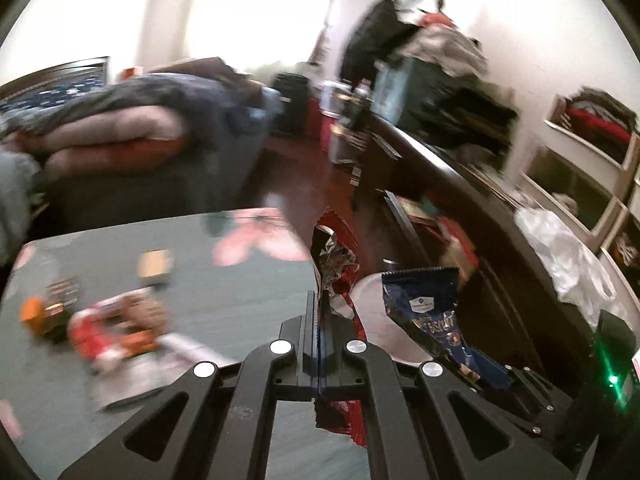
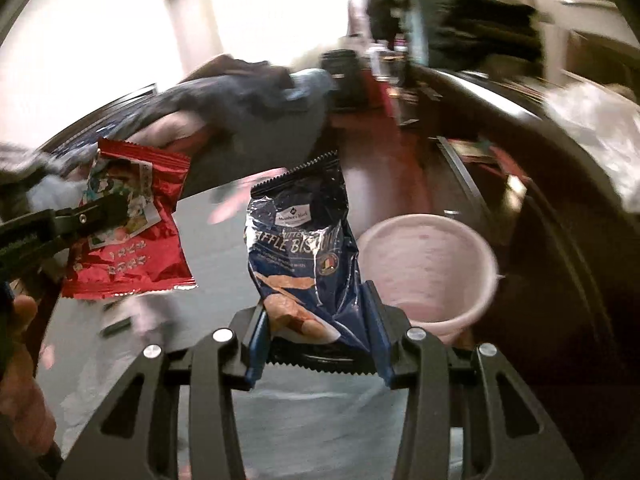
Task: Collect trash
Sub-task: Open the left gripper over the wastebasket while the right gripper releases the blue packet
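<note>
Left tool pressed together, pinching red snack wrapper; wrapper held in air just left of white bucket, past right edge of grey-green worktop. Right tool pinching blue waffle biscuit bag at lower end, bag upright, just left of bucket rim in right wrist view. More wrappers lie on worktop, well left of bucket, blurred. White plastic bag right of bucket.
</note>
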Motion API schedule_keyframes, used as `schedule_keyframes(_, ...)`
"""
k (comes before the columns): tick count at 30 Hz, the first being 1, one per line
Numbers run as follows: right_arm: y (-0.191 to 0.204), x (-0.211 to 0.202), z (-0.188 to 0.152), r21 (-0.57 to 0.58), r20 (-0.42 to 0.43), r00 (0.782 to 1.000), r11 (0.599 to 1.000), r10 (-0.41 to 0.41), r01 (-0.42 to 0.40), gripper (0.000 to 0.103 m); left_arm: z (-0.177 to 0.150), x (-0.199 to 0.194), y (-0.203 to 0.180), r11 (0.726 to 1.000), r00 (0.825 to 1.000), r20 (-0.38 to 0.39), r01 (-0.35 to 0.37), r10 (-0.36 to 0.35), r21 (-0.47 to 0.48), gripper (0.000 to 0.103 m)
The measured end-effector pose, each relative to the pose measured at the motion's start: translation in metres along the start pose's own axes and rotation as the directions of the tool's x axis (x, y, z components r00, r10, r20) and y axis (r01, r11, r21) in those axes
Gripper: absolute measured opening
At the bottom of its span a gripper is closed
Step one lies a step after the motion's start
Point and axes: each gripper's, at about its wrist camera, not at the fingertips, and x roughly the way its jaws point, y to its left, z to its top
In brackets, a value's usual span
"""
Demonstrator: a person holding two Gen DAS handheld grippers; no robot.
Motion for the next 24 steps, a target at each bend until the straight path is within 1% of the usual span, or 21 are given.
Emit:
schedule_keyframes(3,-0.040,0.010,0.002,0.051,-0.005,0.998,0.997,-0.062,0.062,0.043,0.006,0.034,-0.030,0.998,0.999,-0.031,0.037,-0.035,0.047,0.001)
schedule_keyframes(5,-0.062,0.021,0.004,0.084,-0.015,0.996,0.993,-0.087,0.088,0.043,0.008,0.056,-0.048,0.996,0.998,-0.053,0.048,-0.044,0.073,0.001)
schedule_keyframes(6,-0.076,0.030,0.006,0.102,-0.028,0.995,0.990,-0.092,0.094,0.043,0.009,0.071,-0.057,0.994,0.996,-0.071,0.061,-0.055,0.085,0.001)
schedule_keyframes(9,-0.100,0.054,0.008,0.138,-0.068,0.994,0.986,-0.088,0.097,0.043,0.009,0.110,-0.076,0.991,0.990,-0.126,0.081,-0.067,0.104,0.001)
schedule_keyframes(13,-0.123,0.086,0.009,0.160,-0.106,0.989,0.980,-0.100,0.117,0.043,0.008,0.158,-0.093,0.987,0.977,-0.204,0.090,-0.062,0.133,0.002)
schedule_keyframes(15,-0.130,0.099,0.010,0.172,-0.118,0.989,0.979,-0.093,0.112,0.044,0.007,0.176,-0.099,0.985,0.969,-0.238,0.103,-0.068,0.140,0.003)
schedule_keyframes(17,-0.133,0.110,0.011,0.178,-0.126,0.987,0.977,-0.097,0.119,0.046,0.006,0.189,-0.103,0.984,0.966,-0.253,0.096,-0.056,0.149,0.012)
schedule_keyframes(18,-0.134,0.116,0.010,0.179,-0.127,0.986,0.975,-0.106,0.128,0.047,0.005,0.196,-0.106,0.983,0.965,-0.258,0.094,-0.051,0.156,0.027)
schedule_keyframes(19,-0.137,0.122,0.010,0.183,-0.131,0.985,0.973,-0.114,0.137,0.050,0.004,0.198,-0.105,0.983,0.964,-0.260,0.092,-0.048,0.159,0.048)
schedule_keyframes(21,-0.143,0.133,0.009,0.191,-0.137,0.984,0.972,-0.110,0.135,0.053,0.003,0.203,-0.106,0.983,0.968,-0.247,0.078,-0.036,0.164,0.068)
schedule_keyframes(22,-0.144,0.136,0.009,0.193,-0.140,0.984,0.972,-0.108,0.134,0.056,0.004,0.204,-0.108,0.983,0.973,-0.230,0.064,-0.023,0.174,0.074)
schedule_keyframes(24,-0.147,0.143,0.008,0.196,-0.153,0.982,0.971,-0.109,0.139,0.061,0.004,0.201,-0.109,0.979,0.979,-0.202,0.034,0.007,0.200,0.081)
